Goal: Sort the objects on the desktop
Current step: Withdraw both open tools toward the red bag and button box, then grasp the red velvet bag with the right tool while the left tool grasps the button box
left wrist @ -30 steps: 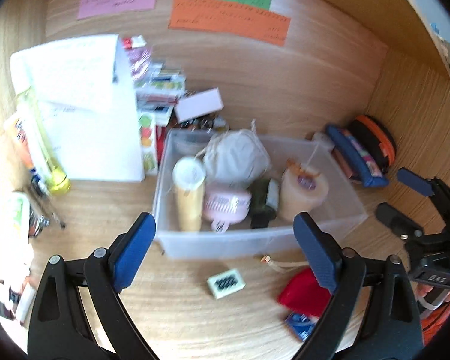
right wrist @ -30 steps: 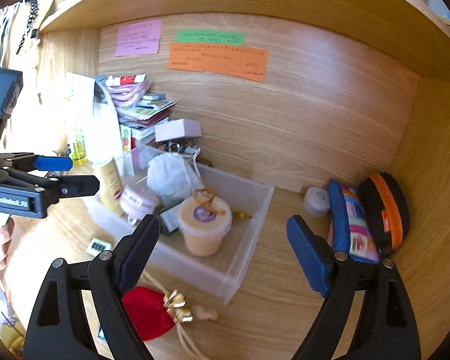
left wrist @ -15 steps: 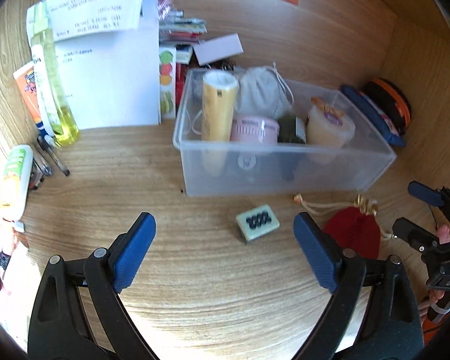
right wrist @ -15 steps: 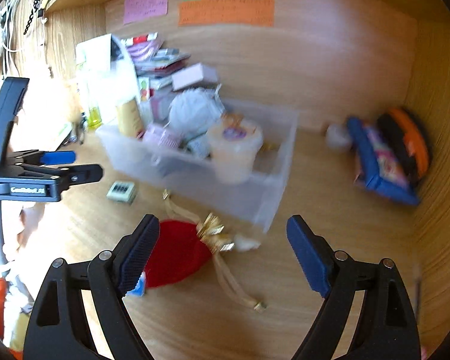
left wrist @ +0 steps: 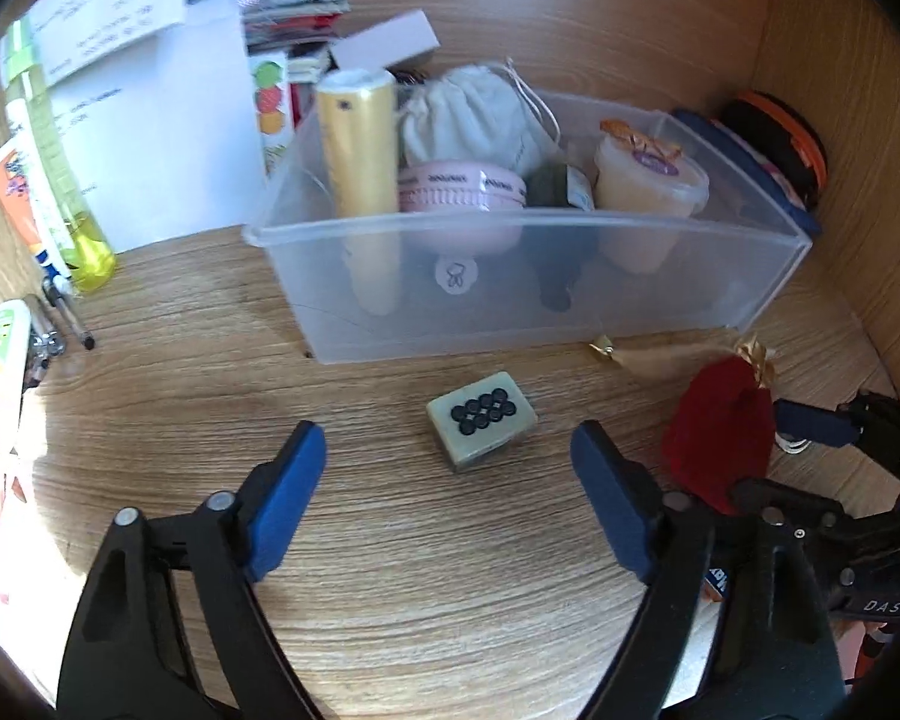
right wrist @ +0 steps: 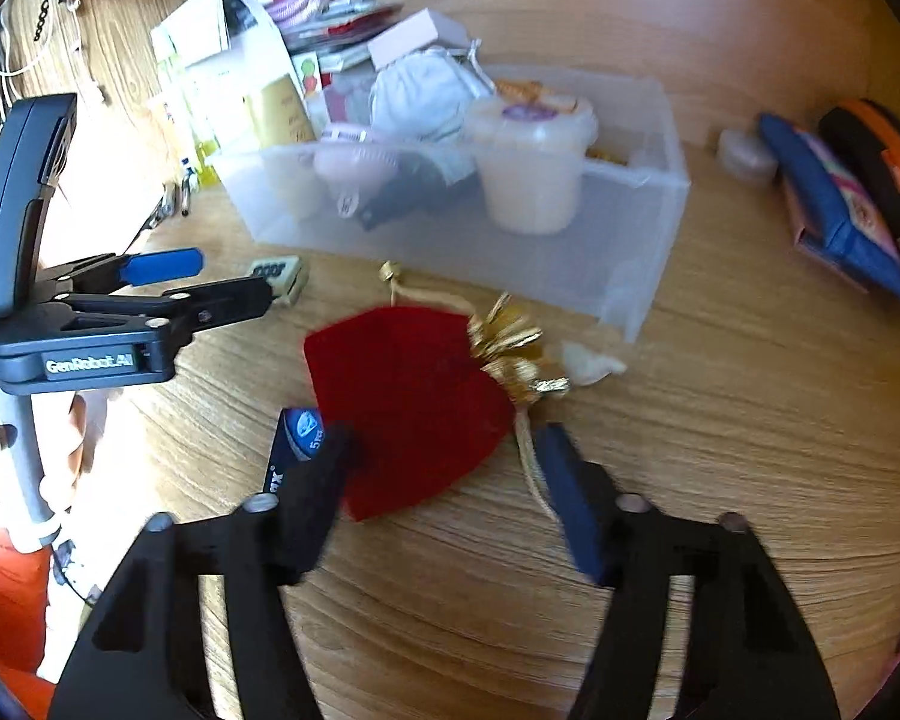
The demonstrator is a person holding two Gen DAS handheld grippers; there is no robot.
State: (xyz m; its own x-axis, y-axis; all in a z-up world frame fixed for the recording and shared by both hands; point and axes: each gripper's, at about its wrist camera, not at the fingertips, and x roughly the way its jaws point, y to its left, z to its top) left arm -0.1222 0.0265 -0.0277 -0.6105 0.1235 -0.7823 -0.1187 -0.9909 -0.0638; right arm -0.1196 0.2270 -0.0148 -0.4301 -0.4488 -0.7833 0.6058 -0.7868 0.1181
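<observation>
Holding my left tongs (left wrist: 447,498) wide, gripping nothing; green tile (left wrist: 481,420) lies just ahead between their tips; my right tongs (right wrist: 441,480) spread wide around the red pouch (right wrist: 408,402), whether touching I can't tell; blue packet (right wrist: 297,438) by their left finger; clear bin (left wrist: 570,288) sits beyond both.

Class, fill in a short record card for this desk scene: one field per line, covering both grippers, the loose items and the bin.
left gripper: open, facing the tile
right gripper: open, fingers either side of the pouch
mahjong tile: flat on the desk, outside the bin
red pouch: on the desk, gold tie
clear bin: holds a gold tube, pink jar, white bag, lidded tub
</observation>
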